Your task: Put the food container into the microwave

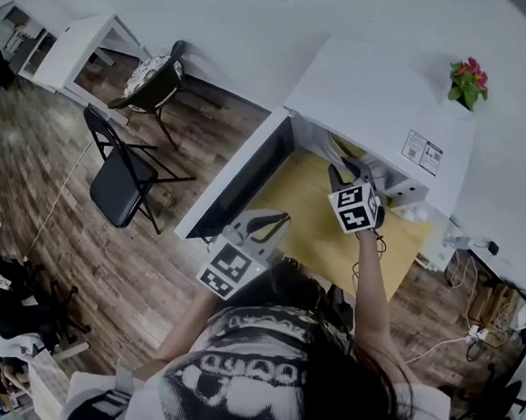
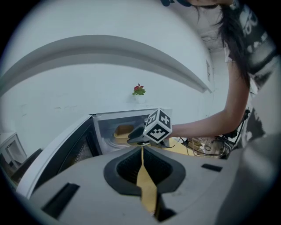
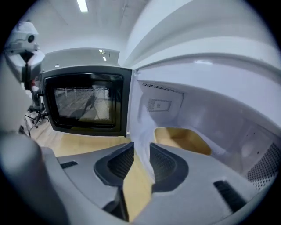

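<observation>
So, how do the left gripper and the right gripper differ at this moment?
The left gripper has its jaws closed together; the right gripper has them apart. The left gripper is held back from the microwave, while the right gripper is at its open doorway, just before the food container. Both are empty.

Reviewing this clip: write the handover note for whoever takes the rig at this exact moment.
Right gripper: open, empty, at the mouth of the microwave.
Left gripper: shut, empty, held back from the microwave.
Container: on the microwave floor, ahead of the right jaws and apart from them.
Door: swung wide open.
Done: the container is inside and released.
Left: pull the right gripper out; probably shut the door, though the task does not ask for it.
</observation>
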### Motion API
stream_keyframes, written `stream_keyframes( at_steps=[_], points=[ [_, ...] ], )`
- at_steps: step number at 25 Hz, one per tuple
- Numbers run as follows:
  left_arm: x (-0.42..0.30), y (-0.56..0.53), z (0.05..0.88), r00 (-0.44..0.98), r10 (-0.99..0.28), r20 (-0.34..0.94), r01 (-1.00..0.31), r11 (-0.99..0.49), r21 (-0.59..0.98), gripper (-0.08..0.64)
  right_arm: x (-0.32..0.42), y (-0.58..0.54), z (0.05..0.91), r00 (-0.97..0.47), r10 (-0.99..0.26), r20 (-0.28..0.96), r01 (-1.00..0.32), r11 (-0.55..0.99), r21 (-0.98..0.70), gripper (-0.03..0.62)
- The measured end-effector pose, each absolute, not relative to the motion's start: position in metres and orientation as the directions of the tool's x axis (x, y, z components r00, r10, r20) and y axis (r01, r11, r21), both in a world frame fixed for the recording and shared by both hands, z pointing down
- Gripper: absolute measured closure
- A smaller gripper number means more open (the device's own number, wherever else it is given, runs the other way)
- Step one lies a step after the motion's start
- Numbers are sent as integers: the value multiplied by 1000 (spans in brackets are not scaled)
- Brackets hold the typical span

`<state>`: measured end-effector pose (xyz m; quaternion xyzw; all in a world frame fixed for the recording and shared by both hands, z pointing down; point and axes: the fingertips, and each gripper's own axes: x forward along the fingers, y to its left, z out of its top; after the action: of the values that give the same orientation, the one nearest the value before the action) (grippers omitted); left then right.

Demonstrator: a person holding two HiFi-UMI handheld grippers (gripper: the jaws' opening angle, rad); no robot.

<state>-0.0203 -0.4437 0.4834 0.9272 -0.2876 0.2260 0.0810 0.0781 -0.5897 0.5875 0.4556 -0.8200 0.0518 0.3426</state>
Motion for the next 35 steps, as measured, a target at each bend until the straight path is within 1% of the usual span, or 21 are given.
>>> stream_keyframes(
  at_steps=[5, 12, 16, 22, 31, 35],
  points=[
    [-12, -443, 486, 752, -454, 478, -530, -848, 28, 549, 70, -539, 587, -394, -704, 591, -808, 572, 143, 492],
    [-7, -432, 488, 785, -396, 477, -467, -884, 35, 549, 69, -453, 595, -394, -689, 608, -859, 511, 22, 509],
    [-18, -419, 487, 796, -380, 471, -449, -893, 39, 549, 62, -417, 592, -381, -687, 618, -871, 491, 9, 512],
    [-45, -397, 488, 806, -381, 453, -444, -895, 38, 549, 43, -391, 582, -353, -724, 593, -893, 449, 17, 517],
    [-110, -345, 481, 821, -374, 430, -436, -899, 50, 549, -14, -344, 545, -326, -777, 539, -913, 406, 32, 518],
    [-133, -321, 480, 833, -355, 425, -415, -908, 54, 549, -37, -311, 541, -308, -784, 538, -917, 395, 50, 518]
  ],
)
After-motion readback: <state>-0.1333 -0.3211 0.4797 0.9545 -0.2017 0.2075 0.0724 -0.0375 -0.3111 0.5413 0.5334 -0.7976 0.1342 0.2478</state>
